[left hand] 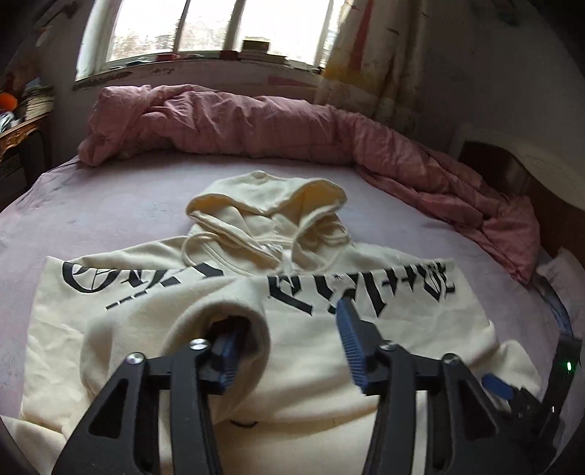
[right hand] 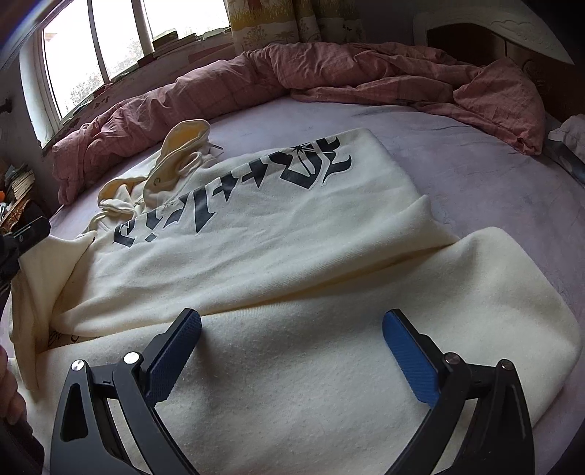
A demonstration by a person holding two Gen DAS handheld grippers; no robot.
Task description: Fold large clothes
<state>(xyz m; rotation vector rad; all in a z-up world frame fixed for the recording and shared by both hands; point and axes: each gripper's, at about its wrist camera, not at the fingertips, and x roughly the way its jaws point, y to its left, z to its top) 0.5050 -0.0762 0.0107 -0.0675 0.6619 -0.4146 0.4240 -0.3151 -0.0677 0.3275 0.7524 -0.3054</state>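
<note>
A cream hoodie (left hand: 310, 329) with black gothic lettering lies flat on the lilac bed sheet (left hand: 109, 204), its hood (left hand: 267, 201) toward the window. My left gripper (left hand: 289, 321) is low over the chest with its jaws apart. A sleeve cuff (left hand: 234, 318) drapes over the left finger, and nothing is pinched between the pads. In the right wrist view, my right gripper (right hand: 292, 318) stands open just above the hoodie (right hand: 292, 255), near a sleeve folded across the lower body. Its fingers hold nothing. Its blue pad (left hand: 497, 389) shows at the lower right of the left wrist view.
A rumpled pink duvet (left hand: 274, 124) is bunched along the bed's far side and down the right (right hand: 402, 76). Behind it are a window (left hand: 204, 29) and a curtain (left hand: 373, 54). A headboard (right hand: 493, 29) stands at the right. A hand (right hand: 9, 394) shows at the left edge.
</note>
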